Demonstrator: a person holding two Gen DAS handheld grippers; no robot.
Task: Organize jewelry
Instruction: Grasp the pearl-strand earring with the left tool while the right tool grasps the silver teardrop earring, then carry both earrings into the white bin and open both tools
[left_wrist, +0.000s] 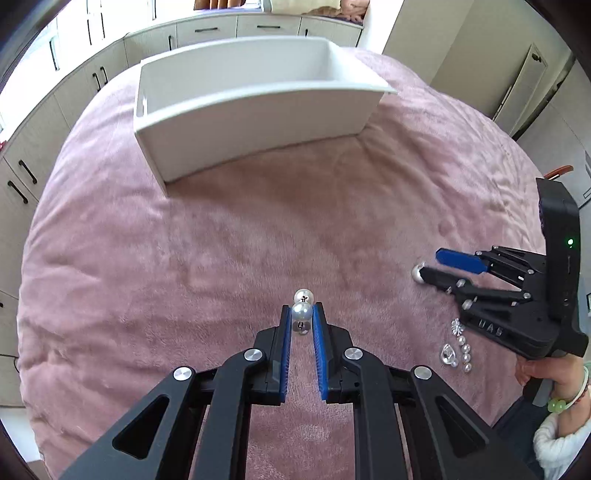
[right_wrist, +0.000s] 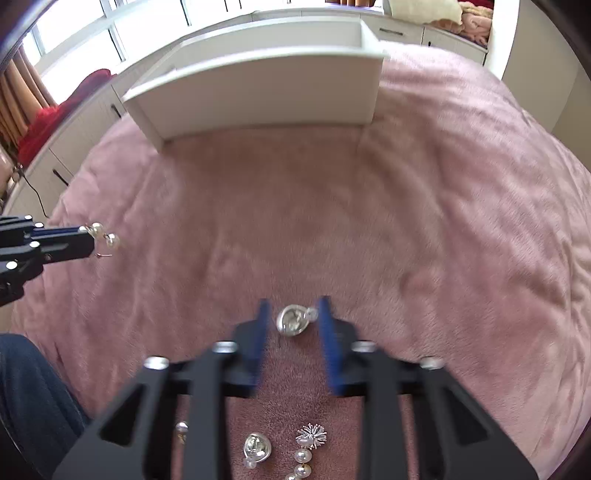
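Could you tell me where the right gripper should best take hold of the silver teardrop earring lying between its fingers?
Probably across the wide silver body of the teardrop earring, coming straight down from above. It lies flat on the pink blanket, and the right gripper already straddles it, open, so the small pearl at its side is left alone.

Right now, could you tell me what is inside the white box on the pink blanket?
The white box shows only bare white inner walls in the left wrist view. Its floor is hidden behind the front wall, so I cannot tell whether jewelry lies there.

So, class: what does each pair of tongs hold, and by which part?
Left tongs: the double-pearl earring, clamped at its nearer pearl. Right tongs: open around the silver teardrop earring, holding nothing.
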